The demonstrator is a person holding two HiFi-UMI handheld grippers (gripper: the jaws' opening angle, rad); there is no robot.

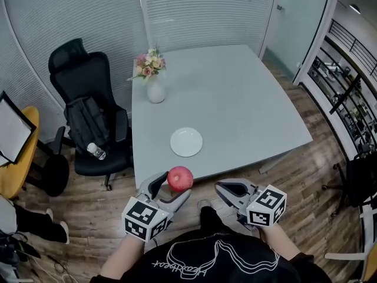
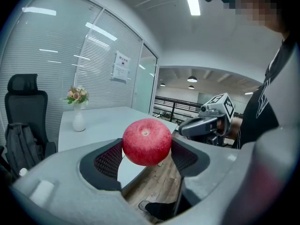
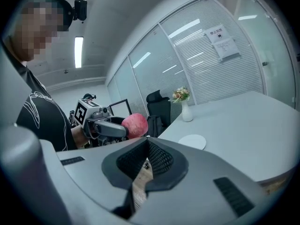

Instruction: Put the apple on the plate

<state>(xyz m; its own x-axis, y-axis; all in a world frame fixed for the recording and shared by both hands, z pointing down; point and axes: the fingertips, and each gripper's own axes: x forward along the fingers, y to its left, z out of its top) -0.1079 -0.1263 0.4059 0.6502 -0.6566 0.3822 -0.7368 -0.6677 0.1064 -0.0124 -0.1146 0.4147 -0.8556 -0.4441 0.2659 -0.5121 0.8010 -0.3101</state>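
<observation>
So the left gripper point(image 1: 175, 187) is clamped on the apple point(image 1: 180, 178), one dark ribbed pad pressed on each side of it, and from that gripper's own view the red fruit sits stem end up, right between the jaws. It's being held in the air just off the near edge of the worktop point(image 1: 235, 99), over the wood floor point(image 1: 306, 175), close in front of the person's chest. The white plate point(image 1: 186, 142) is on the worktop near that same edge, a bit further in from the apple, so the two are near each other but not touching and the apple isn't on the plate yet. The right gripper point(image 1: 219, 186) hangs beside the left one, also off the worktop edge, with its jaws brought together at the tips and nothing pinched in them. Further back on the left side of the worktop there's a white vase point(image 1: 155, 90) with a small bunch of flowers point(image 1: 149, 63), well apart from the plate. Left of the worktop stands a black office chair point(image 1: 88, 75) with a dark backpack point(image 1: 88, 122) leaning on its seat and a clear bottle point(image 1: 96, 151) lying beside the bag.
</observation>
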